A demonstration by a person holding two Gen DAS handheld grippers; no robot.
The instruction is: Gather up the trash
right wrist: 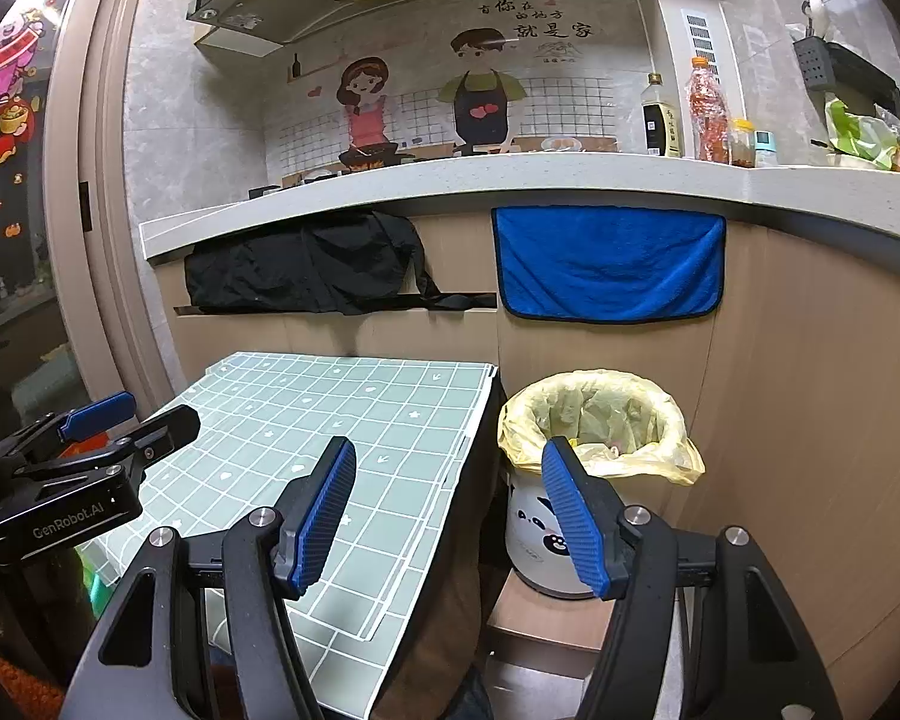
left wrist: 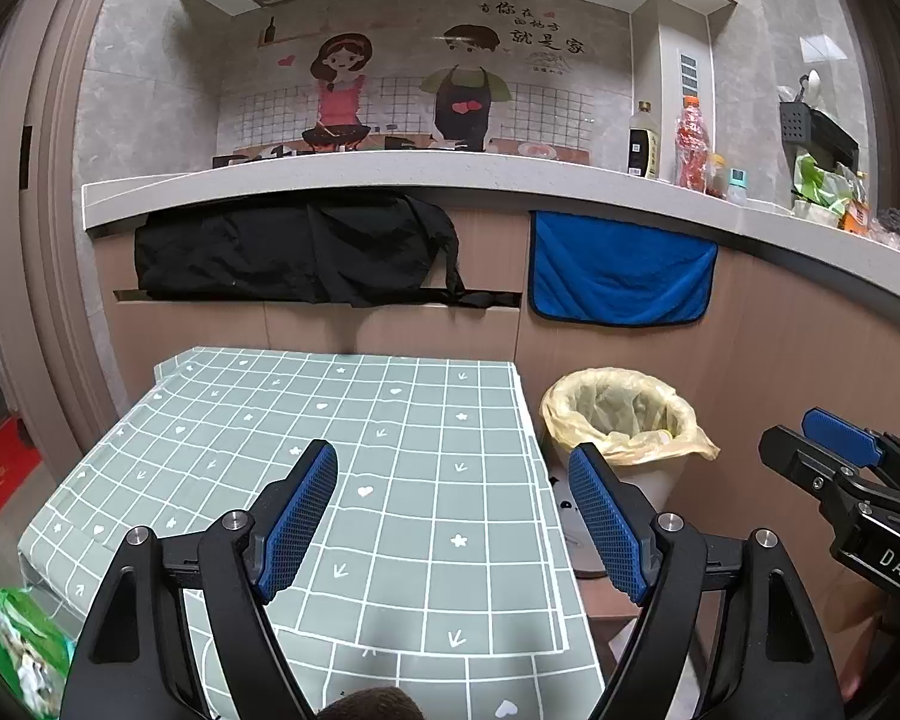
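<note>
Hovering over the green grid-patterned tabletop (left wrist: 390, 480), the left tool (left wrist: 453, 516) and right tool (right wrist: 447, 516) are both gaping wide, gripping nothing. No trash is showing there; the yellow-lined panda bin (right wrist: 600, 420) is sitting at two o'clock. Judging so, collecting is finishing or awaiting a target.

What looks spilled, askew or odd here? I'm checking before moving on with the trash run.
Nothing looks spilled or damaged. The green checked cloth lies flat and bare. The bin stands upright beside the table, its yellow liner folded over the rim. Both the left gripper and right gripper are open and empty.
</note>
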